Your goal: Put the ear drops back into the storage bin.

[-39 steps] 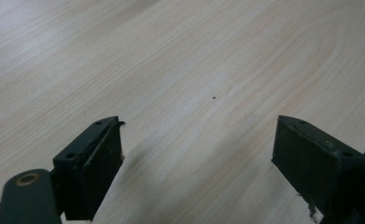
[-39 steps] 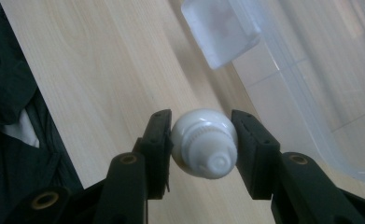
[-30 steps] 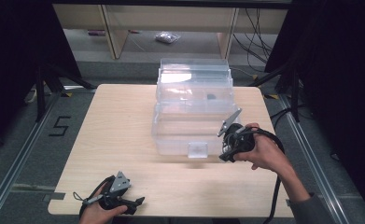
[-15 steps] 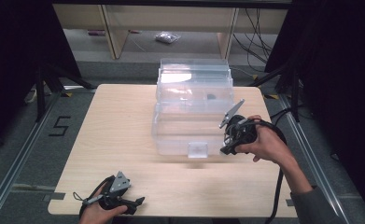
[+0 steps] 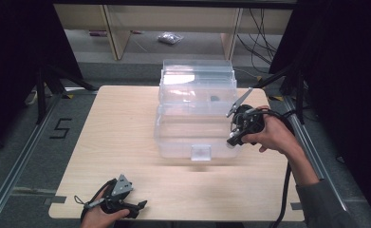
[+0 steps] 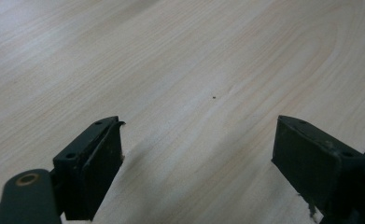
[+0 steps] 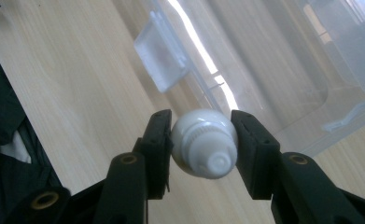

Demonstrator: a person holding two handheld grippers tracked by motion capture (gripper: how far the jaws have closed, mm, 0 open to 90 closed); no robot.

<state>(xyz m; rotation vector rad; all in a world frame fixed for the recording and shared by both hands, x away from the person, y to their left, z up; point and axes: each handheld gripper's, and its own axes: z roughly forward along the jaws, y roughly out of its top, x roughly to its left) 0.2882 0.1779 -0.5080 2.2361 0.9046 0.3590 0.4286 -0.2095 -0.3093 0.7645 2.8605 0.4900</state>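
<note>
Bright overhead glare, dark surrounds, soft focus

your left hand (image 5: 102, 213) is cut off by the bottom edge of the high view, the white cap (image 7: 204, 142) held in your right gripper (image 7: 202, 140) is blurred, and the dark speck (image 5: 214, 99) inside the clear box (image 5: 192, 137) is too small to tell.
</note>
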